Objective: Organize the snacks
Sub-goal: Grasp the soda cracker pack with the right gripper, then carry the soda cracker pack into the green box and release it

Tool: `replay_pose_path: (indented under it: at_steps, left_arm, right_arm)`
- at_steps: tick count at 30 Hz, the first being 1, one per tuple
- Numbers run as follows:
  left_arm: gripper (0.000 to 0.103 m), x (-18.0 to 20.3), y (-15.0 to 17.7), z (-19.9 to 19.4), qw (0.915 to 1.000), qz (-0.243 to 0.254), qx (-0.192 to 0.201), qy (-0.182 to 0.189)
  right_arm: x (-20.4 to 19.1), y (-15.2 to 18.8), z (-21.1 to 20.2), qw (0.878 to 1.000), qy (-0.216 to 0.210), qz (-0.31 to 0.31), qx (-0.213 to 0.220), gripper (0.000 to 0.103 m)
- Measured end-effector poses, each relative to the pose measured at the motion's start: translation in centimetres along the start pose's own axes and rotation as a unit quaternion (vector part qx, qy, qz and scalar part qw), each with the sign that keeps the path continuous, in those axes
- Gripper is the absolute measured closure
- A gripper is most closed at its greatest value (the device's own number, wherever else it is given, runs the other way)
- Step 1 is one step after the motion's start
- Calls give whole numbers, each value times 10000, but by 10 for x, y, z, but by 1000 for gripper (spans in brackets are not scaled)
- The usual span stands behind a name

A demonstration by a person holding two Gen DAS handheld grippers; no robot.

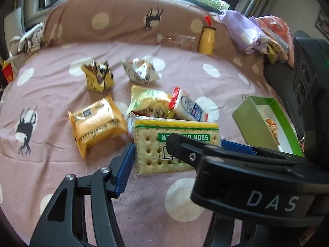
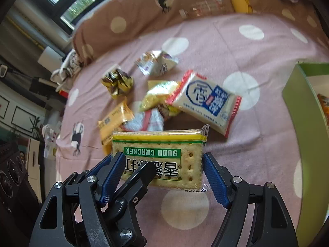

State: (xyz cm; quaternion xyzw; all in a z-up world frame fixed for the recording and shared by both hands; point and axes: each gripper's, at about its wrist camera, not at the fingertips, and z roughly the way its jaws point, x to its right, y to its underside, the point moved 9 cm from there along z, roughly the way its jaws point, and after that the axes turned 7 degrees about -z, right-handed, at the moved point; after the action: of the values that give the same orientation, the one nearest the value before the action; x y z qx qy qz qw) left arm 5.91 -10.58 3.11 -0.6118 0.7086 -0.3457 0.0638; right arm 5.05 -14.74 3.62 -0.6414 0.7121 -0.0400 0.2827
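Flanking the soda cracker pack (image 2: pixel 164 142) on both long sides, the left hand-held gripper (image 1: pixel 176 145) has its blue pads pressed to the pack's edges, partly closed. The pack sits a little above the bed (image 1: pixel 61 175), with a shadow under its far edge. The right hand-held gripper (image 2: pixel 163 156) straddles the same pack with wider jaws. Its pads lie right at the wrapper's sides, and I cannot tell whether they press.

Below and on the near side of both grippers the spotted sheet is bare. Just beyond the fingertips the snacks crowd together. An orange packet (image 1: pixel 96 121) lies ahead-left of the left gripper. A yellow-green packet (image 1: pixel 148 100) is straight ahead, touching a white-and-blue packet (image 2: pixel 207 100). Farther ahead lie a crumpled gold wrapper (image 1: pixel 97 78) and a crumpled white wrapper (image 1: pixel 141 71), apart from each other. The room ahead ends at a brown spotted bolster (image 1: pixel 123 20), where a yellow bottle (image 1: pixel 206 40) leans.

To the right of both grippers stands an open green box (image 1: pixel 244 115), its near wall close to the right gripper. Inside lies an orange-printed packet (image 1: pixel 271 127), and the rest of the white floor in view is bare.
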Motion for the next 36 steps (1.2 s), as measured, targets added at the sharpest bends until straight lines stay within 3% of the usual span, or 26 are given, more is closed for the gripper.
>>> replay_pose_path:
  at_steps: [8, 16, 36]
  left_arm:
    - [47, 29, -17, -41, 9969, 353, 692, 86]
    - [47, 64, -28, -63, 9894, 887, 1137, 149]
    - [47, 162, -20, -33, 9761, 1762, 935, 867]
  right_arm:
    - [-9, -13, -57, 9965, -29, -188, 812, 24]
    - [-1, -20, -100, 9895, 7, -121, 1443, 24]
    - [96, -11, -148, 9747, 653, 846, 1965, 25]
